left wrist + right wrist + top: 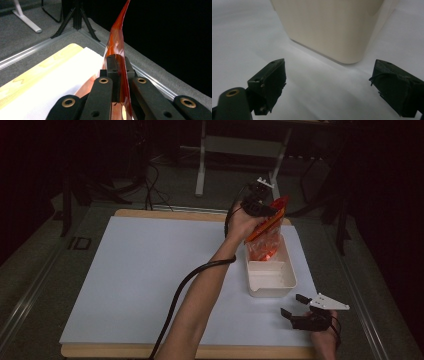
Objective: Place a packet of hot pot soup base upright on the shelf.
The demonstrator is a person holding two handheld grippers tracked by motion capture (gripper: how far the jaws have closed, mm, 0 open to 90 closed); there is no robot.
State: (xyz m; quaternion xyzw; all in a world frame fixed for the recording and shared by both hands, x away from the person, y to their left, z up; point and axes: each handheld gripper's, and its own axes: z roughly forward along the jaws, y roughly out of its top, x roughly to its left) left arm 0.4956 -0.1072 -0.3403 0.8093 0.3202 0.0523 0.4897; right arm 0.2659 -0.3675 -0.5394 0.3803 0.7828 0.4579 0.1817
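An orange, partly clear plastic bag (267,234) hangs with its lower end inside the far part of a cream bin (287,279). My left gripper (261,209) is shut on the bag's upper edge, above the bin's far end. In the left gripper view the bag's orange strip (117,42) stands up from between the closed jaws of my left gripper (117,65). My right gripper (294,305) rests low on the white sheet just in front of the bin, open and empty. The right gripper view has my right gripper (329,87) with its jaws wide apart, facing the bin's near wall (329,27).
A white sheet (145,275) covers the wooden table (130,351). Beyond the table's far edge stand a white frame leg (201,170), a dark stand and cables on grey floor. A metal rail (30,51) runs past the table's corner. The left forearm crosses the sheet's middle.
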